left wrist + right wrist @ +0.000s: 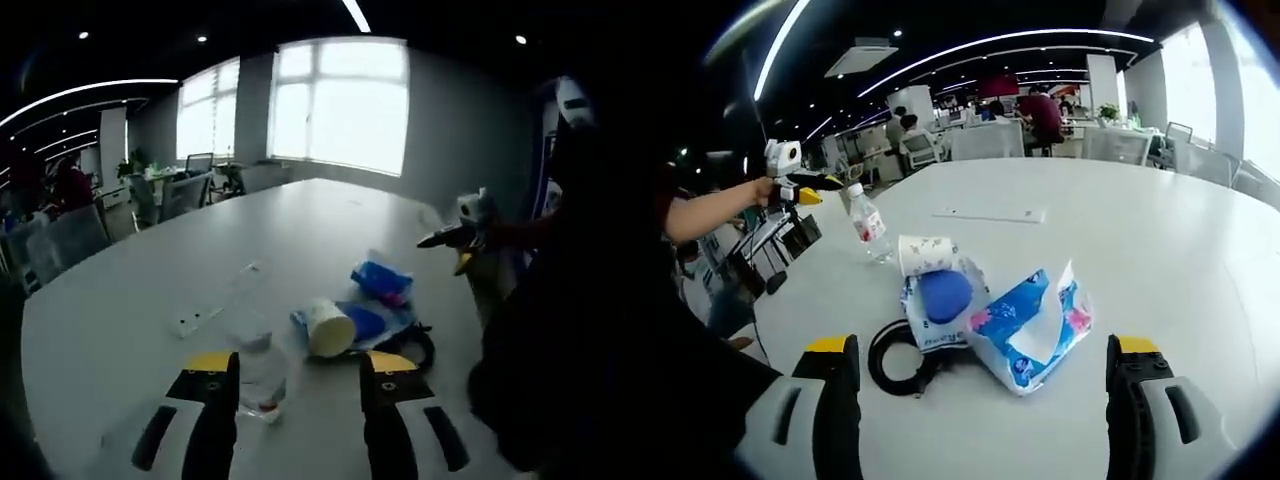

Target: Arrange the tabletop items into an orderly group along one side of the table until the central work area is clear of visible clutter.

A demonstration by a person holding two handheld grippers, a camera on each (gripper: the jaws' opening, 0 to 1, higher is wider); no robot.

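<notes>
The clutter sits in one cluster on the white counter (pixel 1200 260). A white paper roll (pixel 926 254) lies on its side, touching a white-and-blue packet (pixel 930 325) that carries a blue ball-shaped item (pixel 945 295). Just beside these lies a torn blue patterned wrapper (pixel 1035 330), and a black cable coil (pixel 895 360) rests against the packet's near edge. A clear plastic bottle (pixel 868 225) stands upright near the roll. A flat white strip (pixel 990 214) lies well apart, farther across the counter.

In the right gripper view, the right gripper (pixel 980 375) has its fingers spread wide and released, grasping nothing. In the left gripper view, the left gripper (pixel 298 385) is likewise released, its fingers apart; the bottle (pixel 258 350) appears beside its left finger, whether touching cannot be told.
</notes>
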